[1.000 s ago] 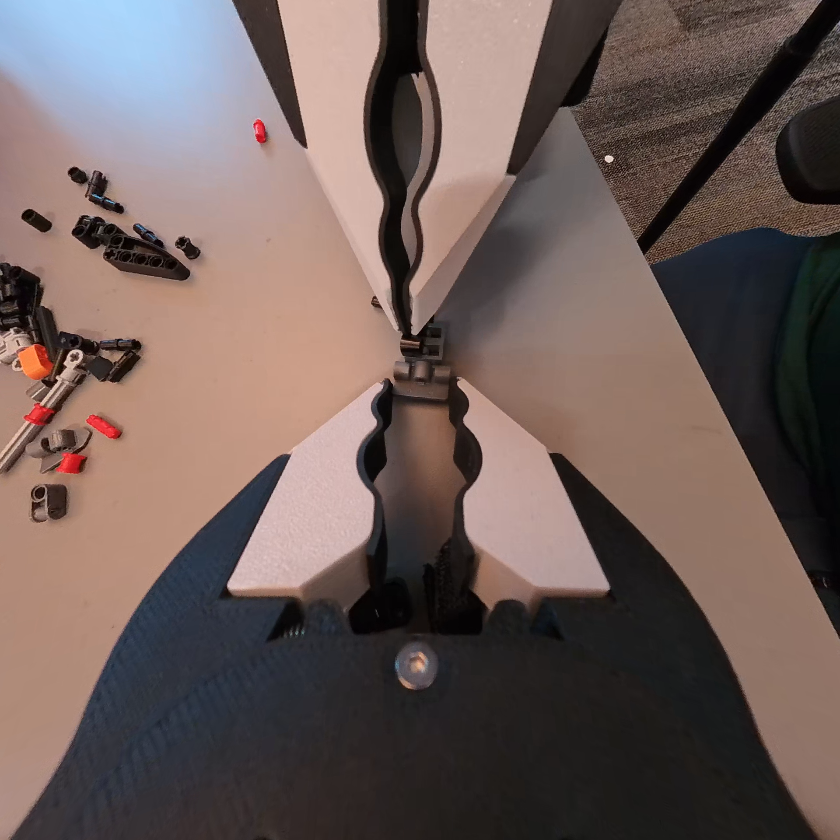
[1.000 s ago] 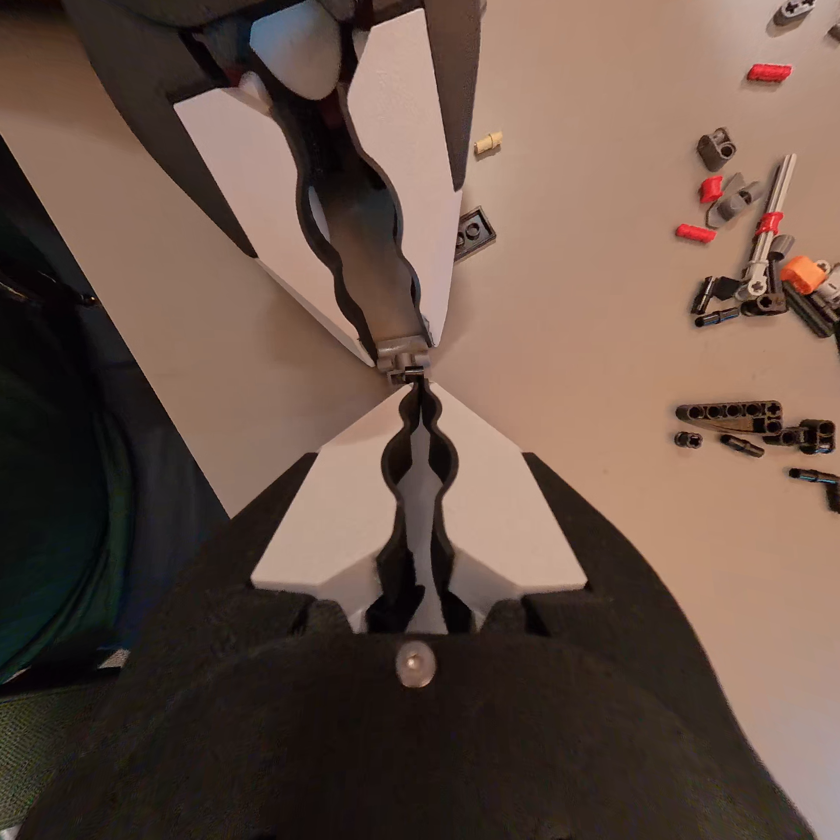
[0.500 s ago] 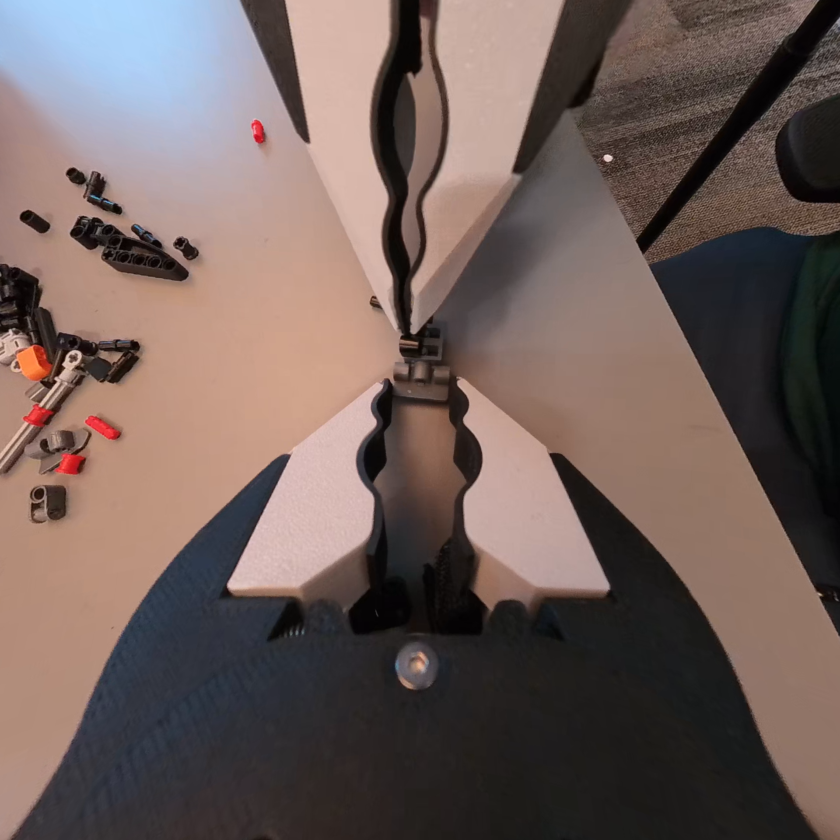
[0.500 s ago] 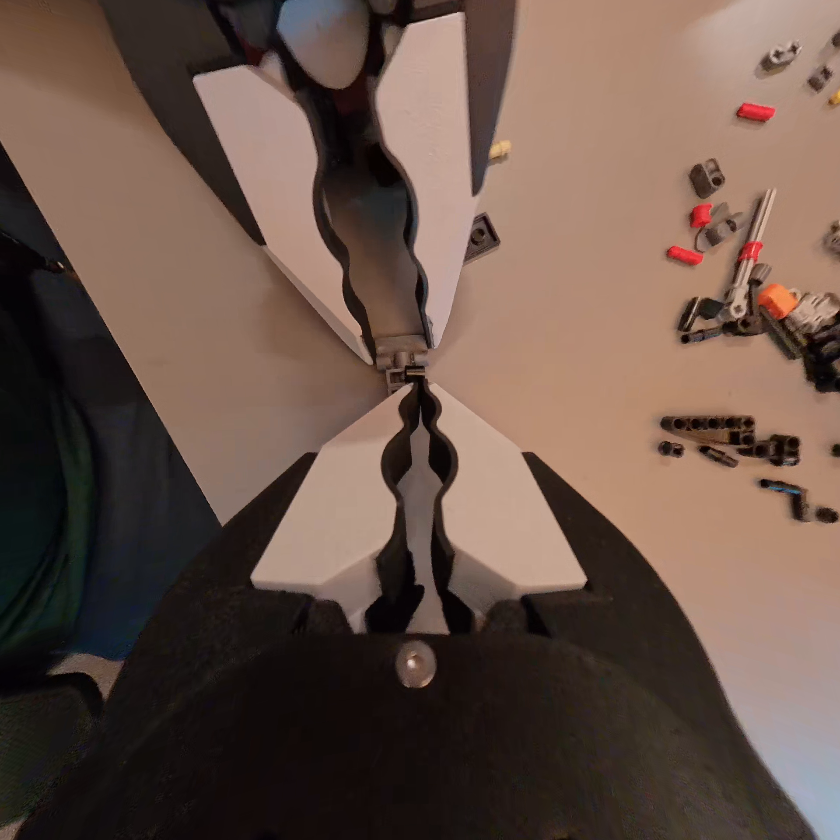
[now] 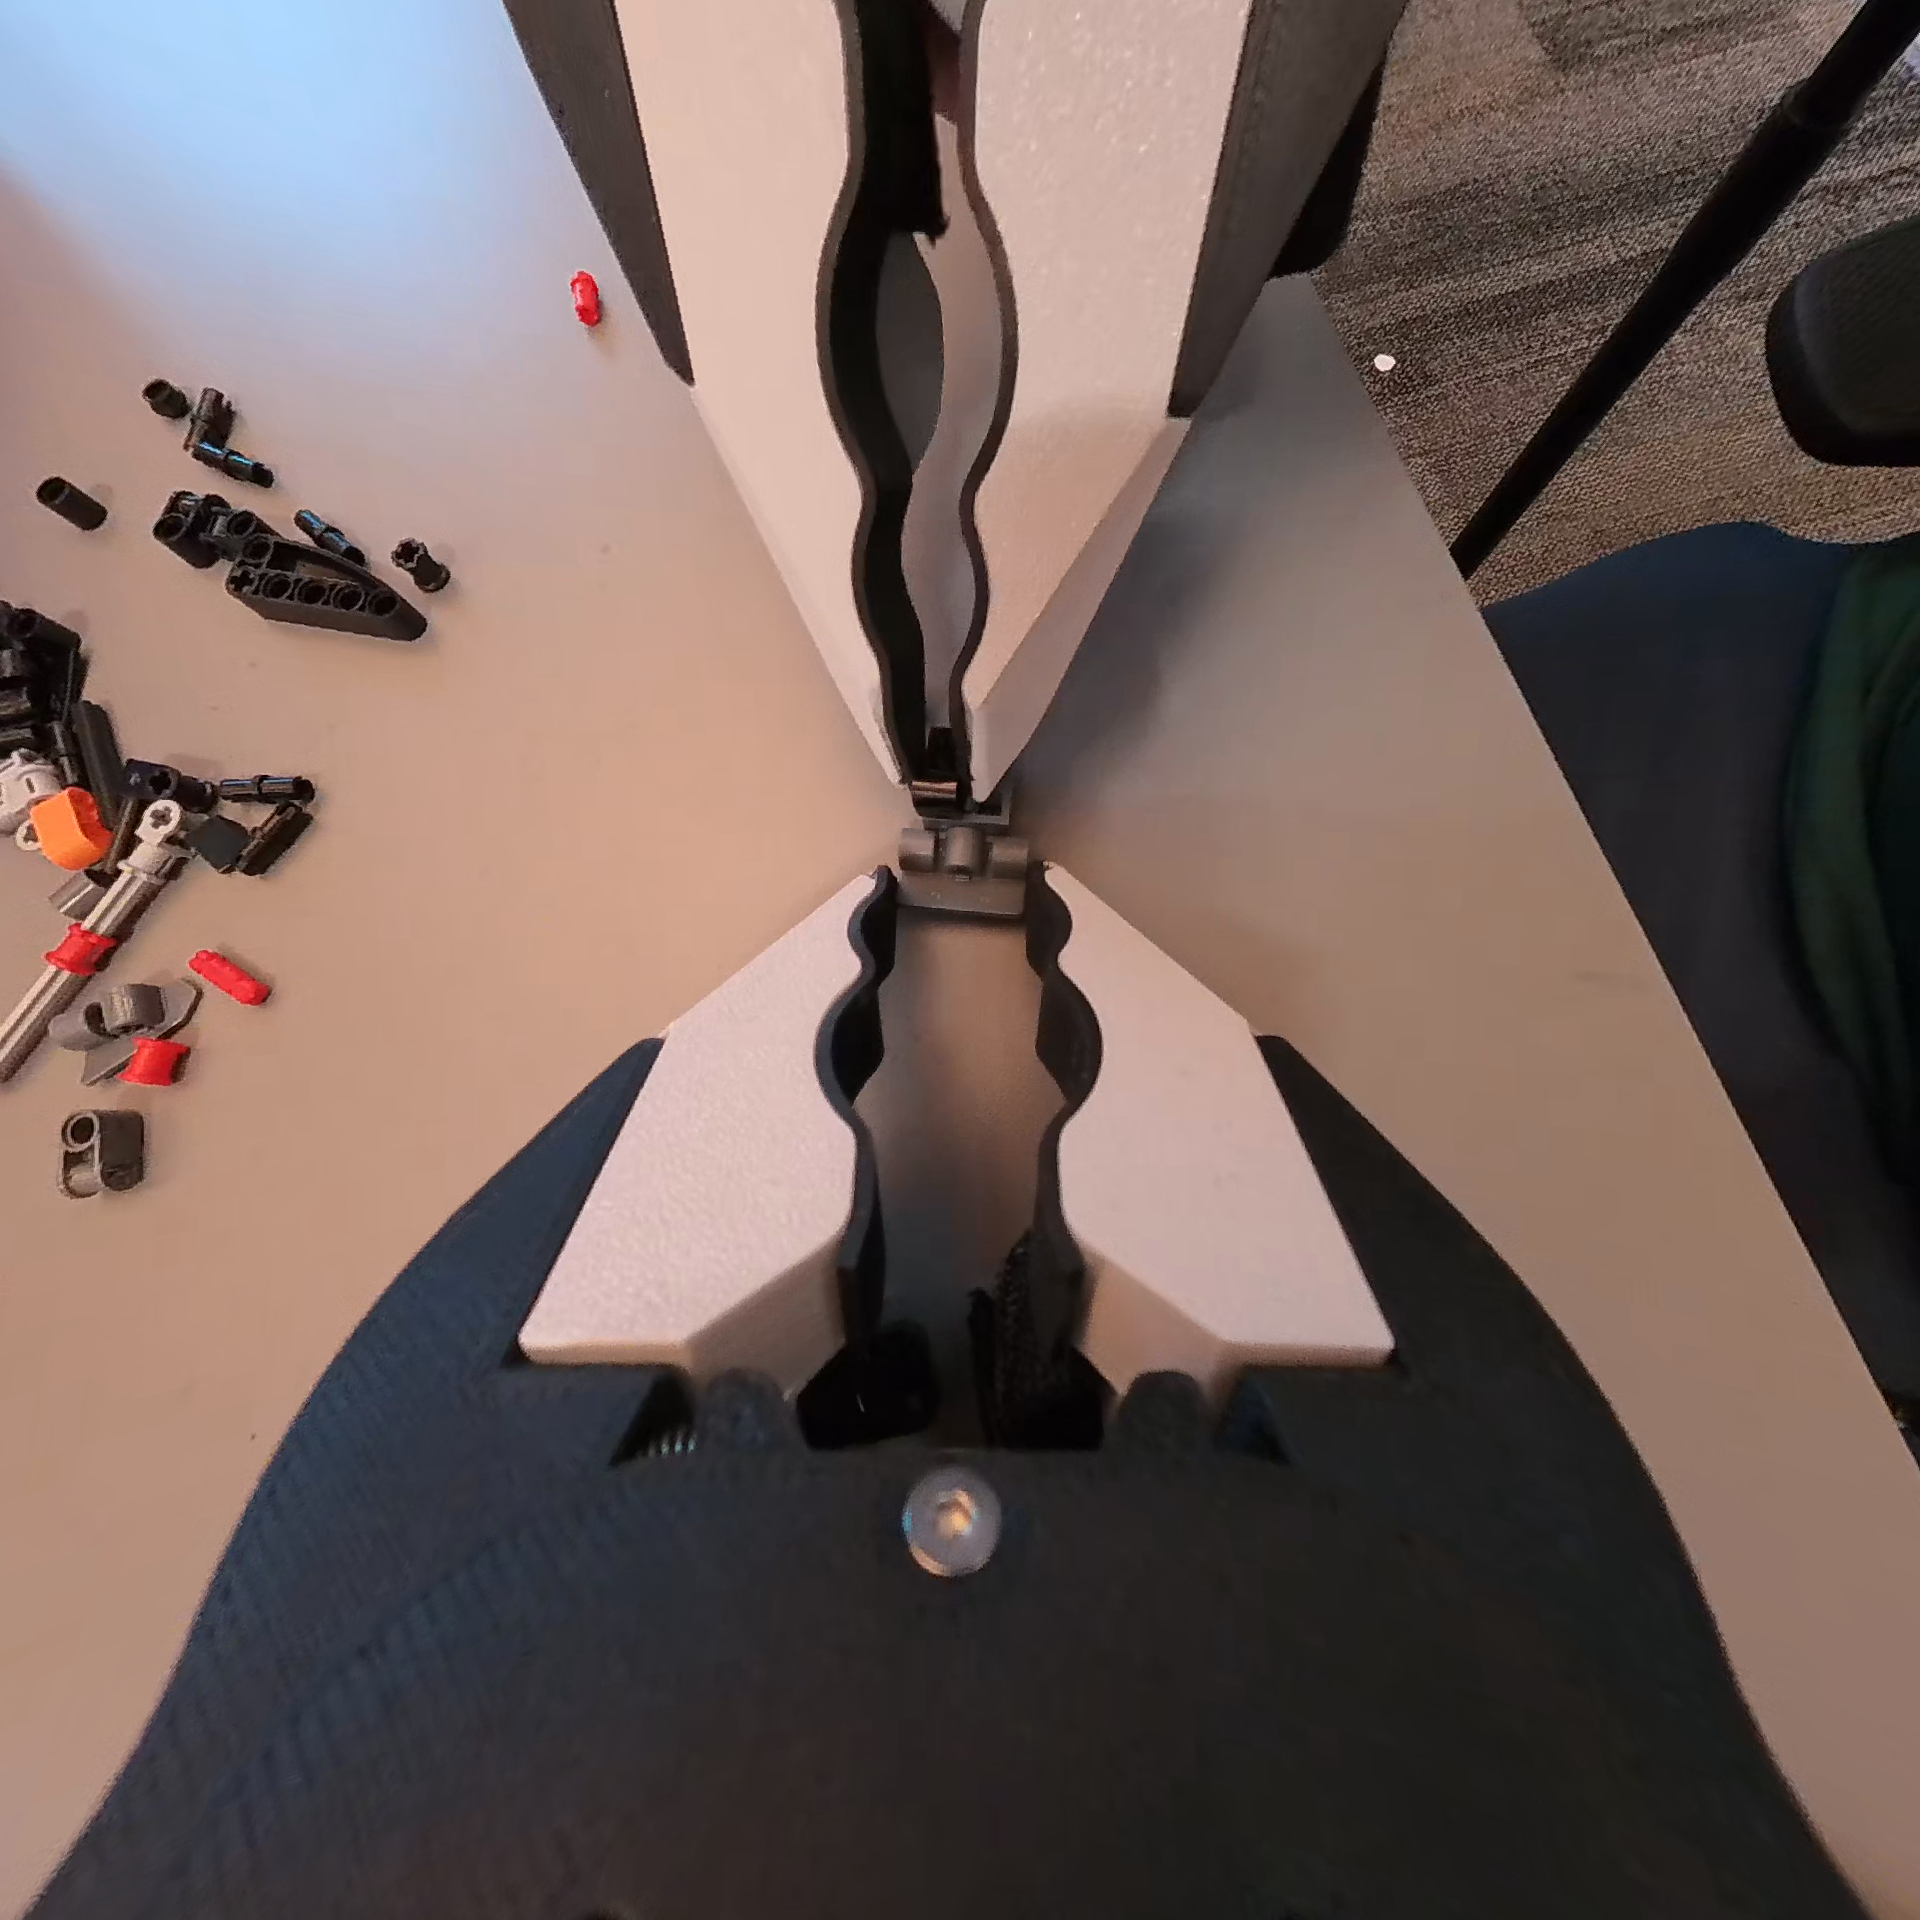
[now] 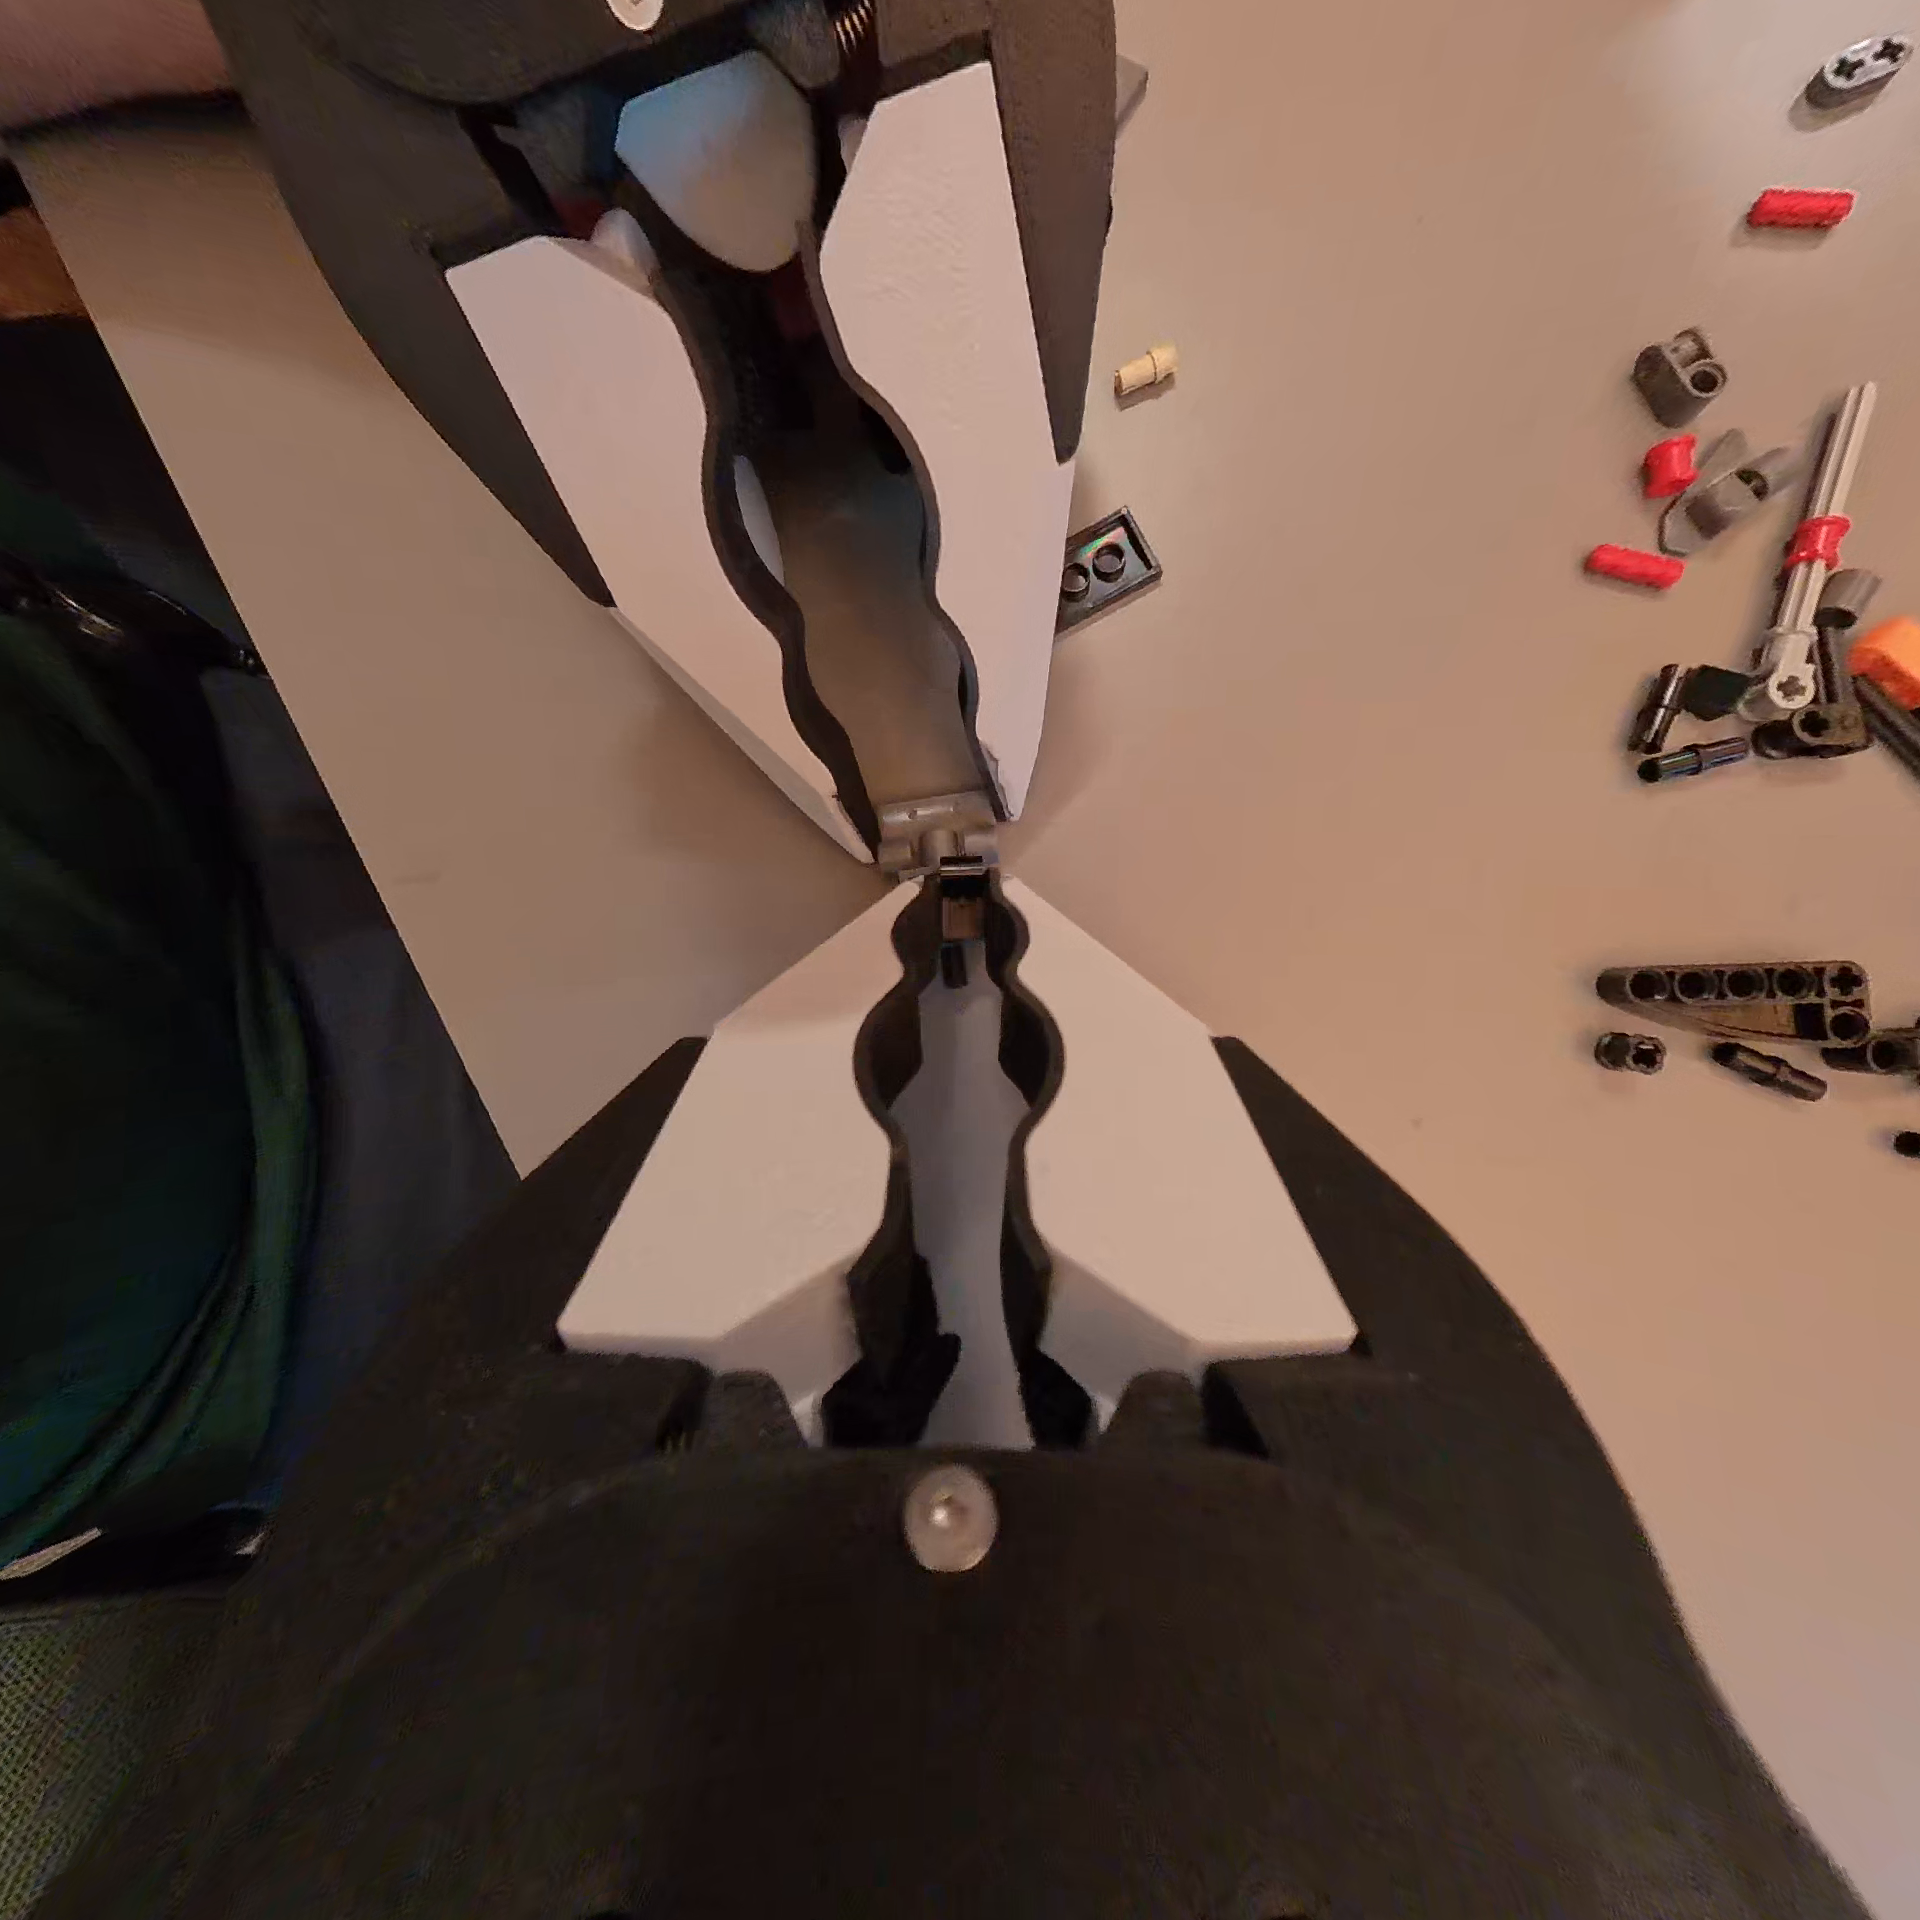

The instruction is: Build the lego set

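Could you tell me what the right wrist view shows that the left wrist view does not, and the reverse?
Only the right wrist view shows the tan pin and the dark studded plate beside the left gripper. Only the left wrist view shows the carpet and a black pole. Both show the grey hinge piece meeting the small black piece held by the right gripper.

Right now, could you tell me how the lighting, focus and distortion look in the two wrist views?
Left wrist view: cool bluish glare on the table at top left, warmer tone lower down; the grey piece at the tool tips is sharp. Right wrist view: warm, even light; wide-angle bending skews the table edge; the near housing is soft.
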`<state>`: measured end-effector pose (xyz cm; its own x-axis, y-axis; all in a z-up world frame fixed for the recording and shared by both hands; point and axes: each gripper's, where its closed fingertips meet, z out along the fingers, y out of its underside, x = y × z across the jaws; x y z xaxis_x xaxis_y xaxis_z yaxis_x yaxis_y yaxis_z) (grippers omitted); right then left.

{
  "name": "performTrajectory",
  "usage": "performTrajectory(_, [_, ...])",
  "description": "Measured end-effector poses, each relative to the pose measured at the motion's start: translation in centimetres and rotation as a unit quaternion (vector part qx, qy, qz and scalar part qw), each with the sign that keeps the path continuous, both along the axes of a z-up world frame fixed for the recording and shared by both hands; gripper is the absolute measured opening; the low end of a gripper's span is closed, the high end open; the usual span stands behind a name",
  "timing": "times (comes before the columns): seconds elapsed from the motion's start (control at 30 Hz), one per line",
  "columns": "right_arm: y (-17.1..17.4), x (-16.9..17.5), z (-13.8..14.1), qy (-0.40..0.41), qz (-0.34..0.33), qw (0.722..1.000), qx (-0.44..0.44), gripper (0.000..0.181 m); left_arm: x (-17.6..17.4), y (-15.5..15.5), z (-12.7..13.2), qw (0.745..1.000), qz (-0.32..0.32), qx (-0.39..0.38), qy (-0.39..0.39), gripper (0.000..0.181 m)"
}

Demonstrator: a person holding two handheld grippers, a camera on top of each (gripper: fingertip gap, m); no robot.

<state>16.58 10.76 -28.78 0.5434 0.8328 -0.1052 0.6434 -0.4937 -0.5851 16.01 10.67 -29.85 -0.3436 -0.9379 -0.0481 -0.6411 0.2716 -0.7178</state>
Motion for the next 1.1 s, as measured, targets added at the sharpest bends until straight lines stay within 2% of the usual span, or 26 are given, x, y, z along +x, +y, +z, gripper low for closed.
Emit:
performTrajectory(0.2, [-0.1,0.1,-0.1,-0.024,0.018,1.0,0.006,0.006,0.0,0.0,0.0,1.0,-0.001,-0.001,0.0,0.023])
performTrajectory(0.43, [-0.1,-0.4,-0.1,-0.068,0.071,0.995,0.012,0.006,-0.1,-0.4,0.0,1.0,-0.012,-0.004,0.002,0.024])
performTrajectory(0.57, [0.1,-0.9,-0.1,-0.051,0.074,0.996,0.01,0.006,-0.1,-0.5,0.0,1.0,-0.015,-0.004,0.002,0.023])
performTrajectory(0.63, [0.4,-1.0,0.0,-0.028,0.053,0.998,0.002,0.006,-0.1,-0.3,0.0,1.0,-0.007,-0.002,0.001,0.023])
performTrajectory(0.7, [0.9,-0.8,0.8,0.003,0.029,1.0,0.008,0.019,-0.1,-0.3,0.0,1.0,-0.007,-0.002,0.001,0.023])
performTrajectory(0.73, [1.1,-0.6,1.1,0.01,0.021,1.0,0.011,0.019,-0.1,-0.3,0.0,1.0,-0.007,-0.003,0.002,0.023])
performTrajectory(0.9, [2.7,1.2,1.9,-0.005,-0.019,0.999,0.037,0.02,-0.4,0.3,0.0,1.0,-0.002,-0.003,0.004,0.023])
performTrajectory(1.1, [7.6,4.1,2.2,-0.035,-0.089,0.992,0.08,0.021,-0.7,0.9,0.0,1.0,0.002,-0.002,0.002,0.023])
